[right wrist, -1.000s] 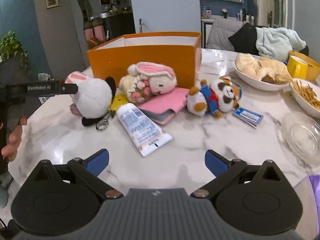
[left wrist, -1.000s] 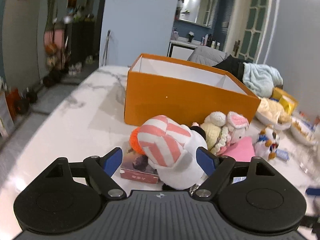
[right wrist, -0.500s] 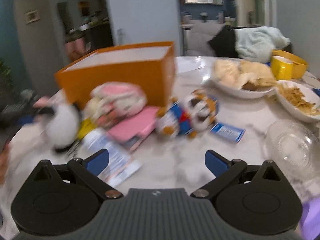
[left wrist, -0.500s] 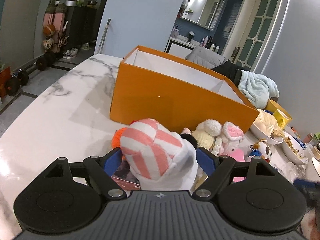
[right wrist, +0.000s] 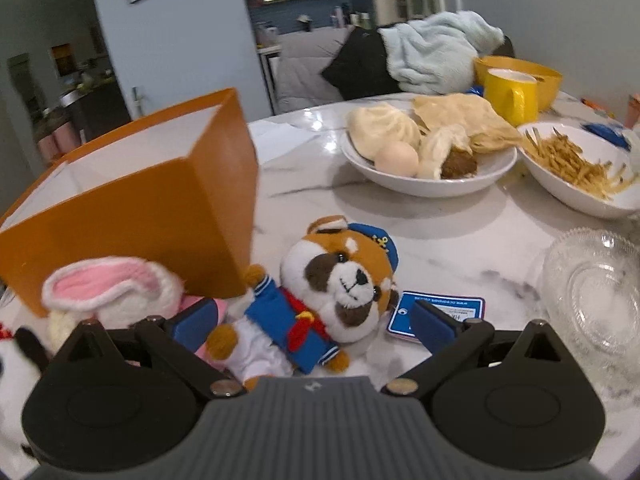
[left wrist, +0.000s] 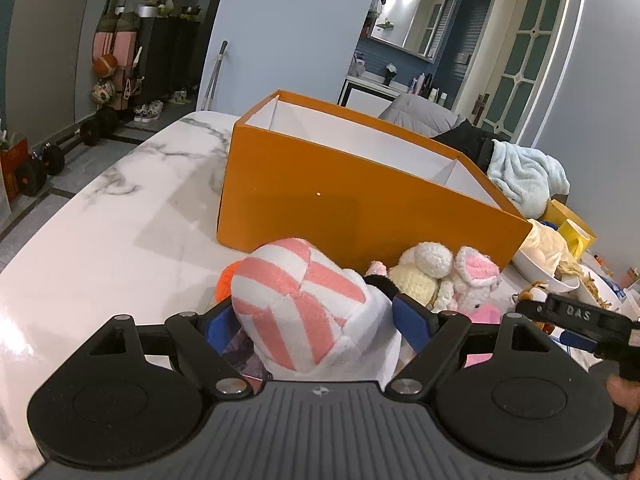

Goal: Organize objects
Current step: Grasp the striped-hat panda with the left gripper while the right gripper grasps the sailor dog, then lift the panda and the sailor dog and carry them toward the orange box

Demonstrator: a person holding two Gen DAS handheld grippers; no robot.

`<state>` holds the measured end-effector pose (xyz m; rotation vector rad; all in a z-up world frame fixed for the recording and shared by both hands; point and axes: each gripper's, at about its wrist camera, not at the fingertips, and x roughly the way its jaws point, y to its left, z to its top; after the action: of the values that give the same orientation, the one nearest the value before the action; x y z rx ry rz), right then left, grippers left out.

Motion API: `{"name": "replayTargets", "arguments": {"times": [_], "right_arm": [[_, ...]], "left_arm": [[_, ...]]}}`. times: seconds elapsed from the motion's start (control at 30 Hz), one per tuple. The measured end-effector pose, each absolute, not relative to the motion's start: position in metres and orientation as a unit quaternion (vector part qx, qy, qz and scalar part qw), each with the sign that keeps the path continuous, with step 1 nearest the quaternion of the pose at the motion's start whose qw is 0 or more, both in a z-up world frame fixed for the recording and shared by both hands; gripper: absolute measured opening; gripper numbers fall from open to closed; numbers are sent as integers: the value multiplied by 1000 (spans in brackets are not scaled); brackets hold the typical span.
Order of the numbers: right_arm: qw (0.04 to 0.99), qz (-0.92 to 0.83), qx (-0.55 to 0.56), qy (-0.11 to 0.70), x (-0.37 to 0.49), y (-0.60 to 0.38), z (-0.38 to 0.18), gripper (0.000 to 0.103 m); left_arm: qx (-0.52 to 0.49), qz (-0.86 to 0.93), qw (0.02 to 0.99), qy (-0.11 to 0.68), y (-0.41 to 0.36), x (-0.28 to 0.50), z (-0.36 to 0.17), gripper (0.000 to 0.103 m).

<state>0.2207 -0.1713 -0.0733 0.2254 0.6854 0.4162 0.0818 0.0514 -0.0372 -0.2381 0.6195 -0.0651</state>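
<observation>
The left gripper point(left wrist: 316, 316) stands with its jaws wide apart around a white plush toy point(left wrist: 308, 316) with pink stripes; the blue pads sit just beside the toy's sides, and whether they press on it cannot be told. The toy rests on the marble counter point(left wrist: 100, 248) just in front of an open orange box point(left wrist: 340, 204), whose white inside shows. Beside the striped toy lies a cream and pink knitted bunny point(left wrist: 448, 276), close to the box wall. The right gripper point(right wrist: 316, 320) also has its jaws apart, with a plush dog in a blue sailor suit point(right wrist: 320, 296) lying on the counter between them, the pads not touching it. A blue card point(right wrist: 436, 312) lies just beside the dog's head. Farther back stand a white bowl of buns point(right wrist: 432, 160), a bowl of fries point(right wrist: 576, 168), a yellow mug point(right wrist: 512, 92), and a clear glass dish point(right wrist: 596, 296) off to the right.
</observation>
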Motion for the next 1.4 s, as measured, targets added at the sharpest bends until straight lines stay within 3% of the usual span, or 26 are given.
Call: {"name": "replayTargets", "arguments": {"times": [0.33, 0.6, 0.77, 1.4], "right_arm": [[924, 171, 74, 333, 233, -153, -82, 100], [927, 185, 77, 318, 226, -154, -84, 79], [928, 191, 68, 312, 220, -157, -82, 75], [937, 198, 48, 283, 168, -180, -68, 74]], "left_arm": [[-109, -18, 949, 296, 45, 84, -41, 97], [-99, -24, 952, 288, 44, 80, -39, 85], [-97, -27, 953, 287, 43, 76, -36, 81], [-87, -33, 955, 281, 38, 60, -25, 81]]}}
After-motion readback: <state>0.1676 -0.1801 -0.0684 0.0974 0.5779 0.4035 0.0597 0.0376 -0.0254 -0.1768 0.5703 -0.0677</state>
